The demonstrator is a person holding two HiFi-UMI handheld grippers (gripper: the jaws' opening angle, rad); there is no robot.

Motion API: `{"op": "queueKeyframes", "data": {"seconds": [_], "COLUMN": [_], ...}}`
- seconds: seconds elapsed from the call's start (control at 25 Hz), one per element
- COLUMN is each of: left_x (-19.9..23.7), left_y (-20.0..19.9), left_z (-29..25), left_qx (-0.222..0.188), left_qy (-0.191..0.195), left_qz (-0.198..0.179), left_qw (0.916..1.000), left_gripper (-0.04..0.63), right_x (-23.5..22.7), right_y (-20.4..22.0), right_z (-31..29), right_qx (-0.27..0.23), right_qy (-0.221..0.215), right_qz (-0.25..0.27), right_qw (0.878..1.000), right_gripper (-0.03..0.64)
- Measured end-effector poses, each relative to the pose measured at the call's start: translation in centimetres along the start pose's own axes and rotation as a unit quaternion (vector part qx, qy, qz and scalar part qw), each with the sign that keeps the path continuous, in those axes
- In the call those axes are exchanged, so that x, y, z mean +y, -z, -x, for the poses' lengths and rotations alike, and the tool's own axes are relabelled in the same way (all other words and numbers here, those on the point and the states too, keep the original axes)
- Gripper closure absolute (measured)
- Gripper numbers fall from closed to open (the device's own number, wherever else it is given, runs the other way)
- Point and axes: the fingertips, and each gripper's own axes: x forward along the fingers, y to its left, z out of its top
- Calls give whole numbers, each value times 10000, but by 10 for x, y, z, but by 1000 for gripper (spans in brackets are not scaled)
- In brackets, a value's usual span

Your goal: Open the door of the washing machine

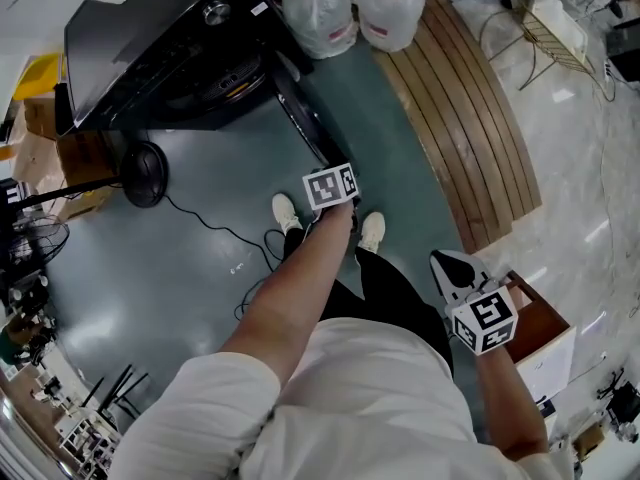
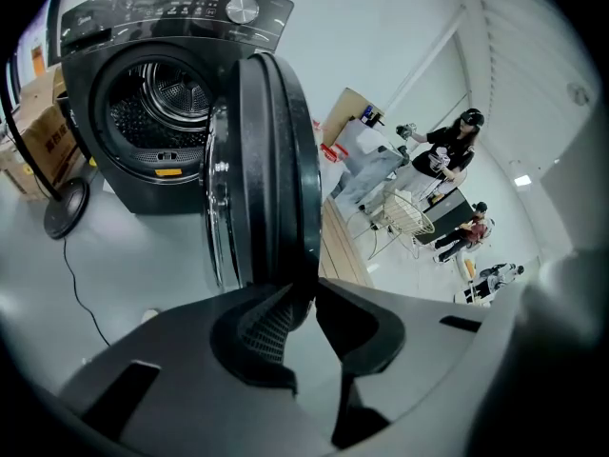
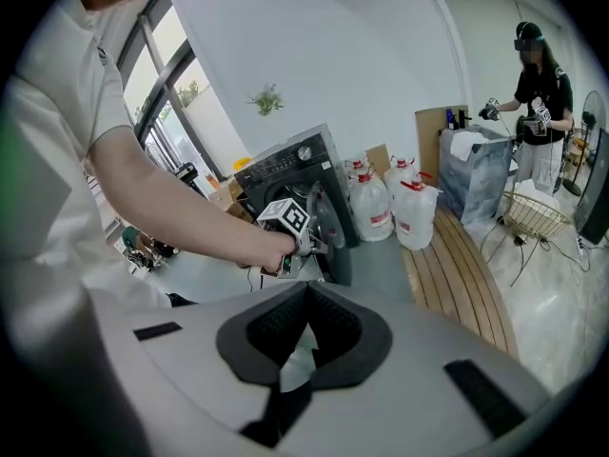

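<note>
Grips the outer edge of the door with the left gripper, pads pressed on either side of the dark rim. Reaches forward and down to it with the left arm stretched out. Holds the right gripper low at the right side, well apart from the door, jaws closed tip to tip on nothing.

Has the door open, standing well out from the black washer and edge-on to the left gripper view. Leaves the steel drum bare behind it. Stands in white shoes on the grey-green floor, just short of the door's free end.

Looks past the washer's left side to a round black stand base with a cable trailing across the floor. Looks past the door's other side to two water jugs with red caps, next to curved wooden slats laid on the floor. Has an open cardboard box close beside the right gripper. Takes in, farther back, a person in black standing near a wire basket.
</note>
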Motion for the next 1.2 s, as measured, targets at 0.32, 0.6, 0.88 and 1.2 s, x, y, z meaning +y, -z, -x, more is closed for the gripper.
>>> {"op": "queueKeyframes", "data": {"seconds": [0.32,0.6,0.88,1.2], "left_x": [-1,-9,-21,-81], "left_y": [0,0,-9,-7], "left_z": [3,22,68,169], "left_qx": [-26,-157,-387,-722], "left_qy": [-154,40,442,1595], "left_qz": [-74,-302,-769,-1370], "left_qw": [9999,9994,9953,9750], "left_gripper": [512,512,512,532], "right_x": [-3,-4,3,14], "right_y": [-4,-8,-26,-70], "right_z": [0,-3,-7,-2], "right_qx": [-11,-84,-275,-575], "right_qy": [-64,-116,-290,-381], "right_qz": [93,225,470,962], "right_qw": [9999,9996,9981,9930], "right_gripper": [607,607,607,607]}}
